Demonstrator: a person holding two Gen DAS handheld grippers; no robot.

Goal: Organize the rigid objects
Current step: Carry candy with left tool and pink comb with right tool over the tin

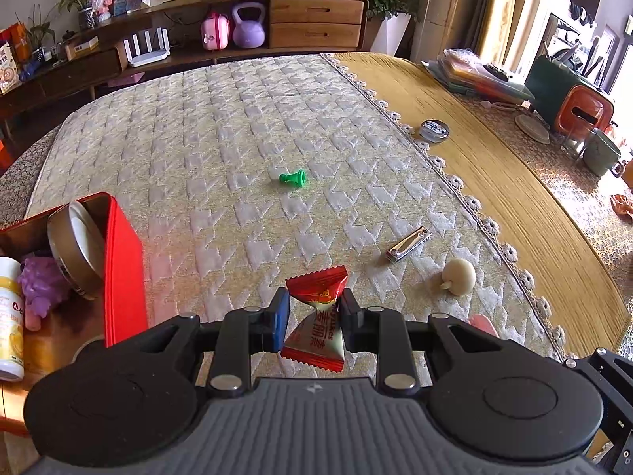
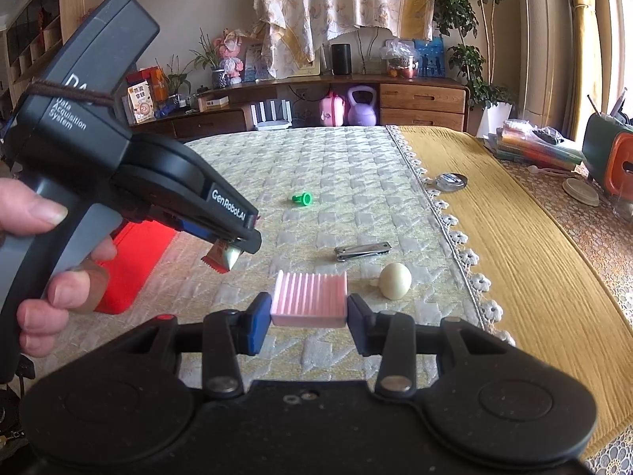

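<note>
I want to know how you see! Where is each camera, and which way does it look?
Left wrist: sits on the left gripper, looking down over its candy across the quilted table.
Right wrist: sits on the right gripper, holding a pink block; a hand shows.
Both see the green piece, nail clipper.

A red-and-white wrapped candy [image 1: 316, 326] is pinched at its waist, off the desk. A pink ribbed block [image 2: 309, 304] is held flat. On the quilted cloth lie a green chess pawn [image 1: 293, 177] on its side, silver nail clippers [image 1: 408, 244] and a cream knob [image 1: 458, 277].
</note>
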